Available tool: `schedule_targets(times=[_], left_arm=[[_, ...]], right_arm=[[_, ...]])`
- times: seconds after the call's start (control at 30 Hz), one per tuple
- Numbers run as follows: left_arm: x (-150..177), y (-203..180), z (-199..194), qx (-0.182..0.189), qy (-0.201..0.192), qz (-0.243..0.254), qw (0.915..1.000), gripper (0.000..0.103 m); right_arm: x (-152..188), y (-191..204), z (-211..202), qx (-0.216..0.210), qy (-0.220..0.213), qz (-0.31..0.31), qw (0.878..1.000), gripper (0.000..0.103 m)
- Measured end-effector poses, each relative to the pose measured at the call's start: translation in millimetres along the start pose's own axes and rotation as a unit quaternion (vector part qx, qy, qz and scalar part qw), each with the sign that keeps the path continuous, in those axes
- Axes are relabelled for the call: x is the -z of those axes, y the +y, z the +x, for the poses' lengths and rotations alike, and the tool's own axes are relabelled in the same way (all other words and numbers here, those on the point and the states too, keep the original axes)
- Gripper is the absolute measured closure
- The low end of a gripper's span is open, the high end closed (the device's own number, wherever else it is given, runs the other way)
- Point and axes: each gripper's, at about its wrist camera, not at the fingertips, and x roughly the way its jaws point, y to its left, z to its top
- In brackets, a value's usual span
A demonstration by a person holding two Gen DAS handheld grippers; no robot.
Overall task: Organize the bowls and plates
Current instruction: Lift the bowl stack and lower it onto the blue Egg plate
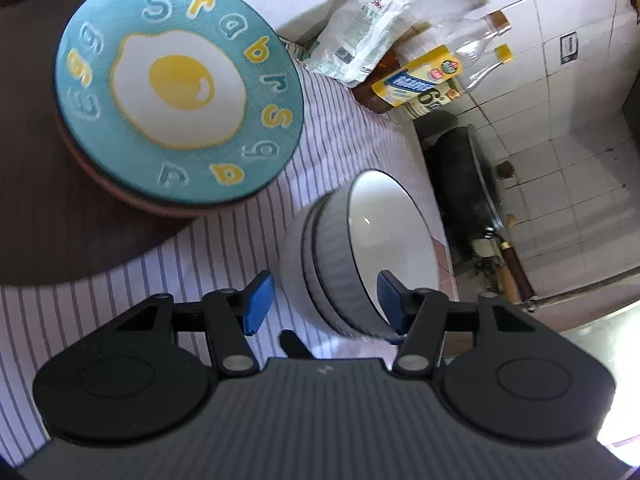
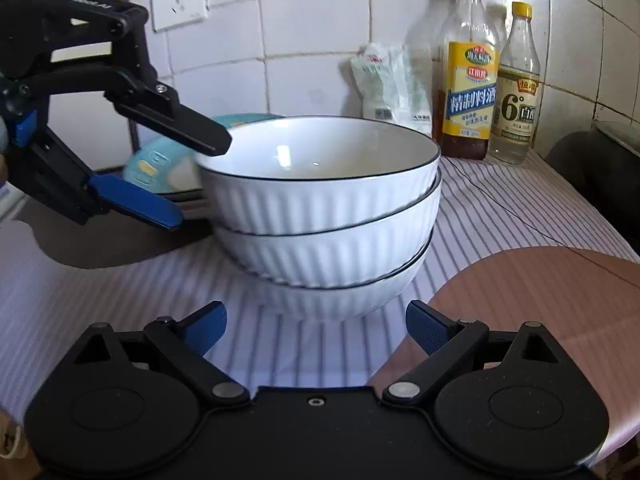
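Three stacked white ribbed ceramic bowls (image 2: 320, 216) carry thin dark rim lines and plain glossy white insides. At ten o'clock from them in the left wrist view lies a round teal plate (image 1: 180, 92) printed with a white-and-yellow fried egg, ringed by pale blue and yellow letters, over a reddish-brown plate edge (image 1: 120, 196). The tabletop's cloth (image 2: 100, 292) is white with fine purple stripes. The left tongs (image 2: 192, 176) and right tongs (image 2: 316, 328) are black with blue pads. At two o'clock stands a clear bottle with yellow label and cap (image 2: 470, 76), brown liquid low inside.
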Motion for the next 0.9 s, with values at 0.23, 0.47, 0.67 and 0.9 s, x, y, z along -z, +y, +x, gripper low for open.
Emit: schedule_targets(times=[0.23,0.47,0.67,0.9], left_arm=[[-5,-8,28,-0.025,0.024,-0.015,0.9993,0.047],[2,-21,41,-0.073,0.008,0.014,0.9972,0.062],[5,-20,42,-0.094,-0.001,0.009,0.9956,0.068],[11,-22,42,-0.102,-0.02,0.01,0.9946,0.068]], right_arm=[[-11,-8,16,-0.021,-0.008,-0.011,1.0,0.003],[-14,-9,26,-0.024,-0.008,-0.017,1.0,0.001],[-17,-9,33,-0.027,-0.012,-0.045,0.999,0.0],[-16,-11,33,-0.03,-0.017,-0.052,0.998,0.0]])
